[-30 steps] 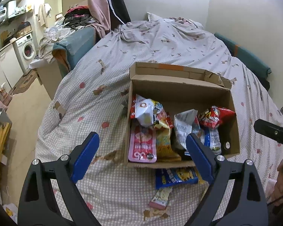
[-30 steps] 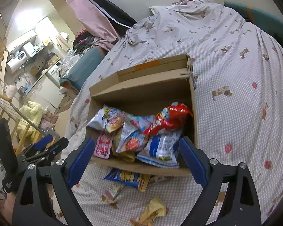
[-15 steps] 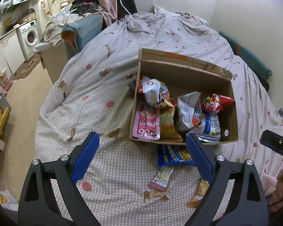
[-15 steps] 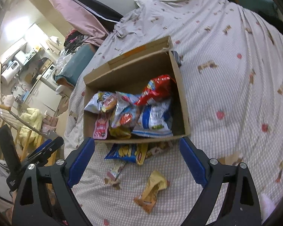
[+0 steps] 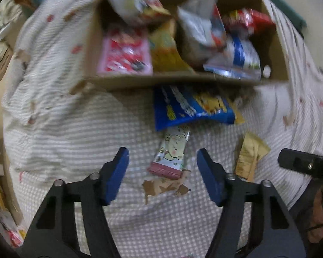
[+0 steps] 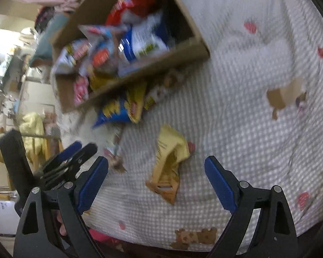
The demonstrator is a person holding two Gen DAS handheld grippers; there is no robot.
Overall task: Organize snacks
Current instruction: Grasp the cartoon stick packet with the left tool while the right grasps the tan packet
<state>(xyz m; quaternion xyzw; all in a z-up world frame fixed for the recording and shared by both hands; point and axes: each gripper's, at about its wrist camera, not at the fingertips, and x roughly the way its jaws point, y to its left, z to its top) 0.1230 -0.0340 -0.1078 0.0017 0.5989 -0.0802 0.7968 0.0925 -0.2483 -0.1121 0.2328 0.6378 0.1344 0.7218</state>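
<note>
A cardboard box (image 5: 122,82) full of snack bags stands on the checked bedspread. In front of it lie a blue bag (image 5: 191,107), a slim pink-ended snack bar (image 5: 172,152) and a yellow packet (image 5: 250,154). My left gripper (image 5: 161,161) points down over the pink-ended bar, which lies between its blue pads without touching them; its jaws are closing. My right gripper (image 6: 156,172) hangs wide open over the yellow packet (image 6: 169,165), which lies between its pads untouched. In the right wrist view the left gripper (image 6: 75,154) shows at the left, with the box (image 6: 152,64) behind.
The bedspread (image 6: 247,86) stretches away to the right of the box. The bed's near edge runs along the bottom of the right wrist view. To the left, beyond the bed, are a drying rack (image 6: 2,133) and room clutter.
Both grippers have dropped and tilted down toward the loose snacks in front of the box. The left gripper's jaws have narrowed around the pink-ended bar; the right gripper's have stayed wide.
</note>
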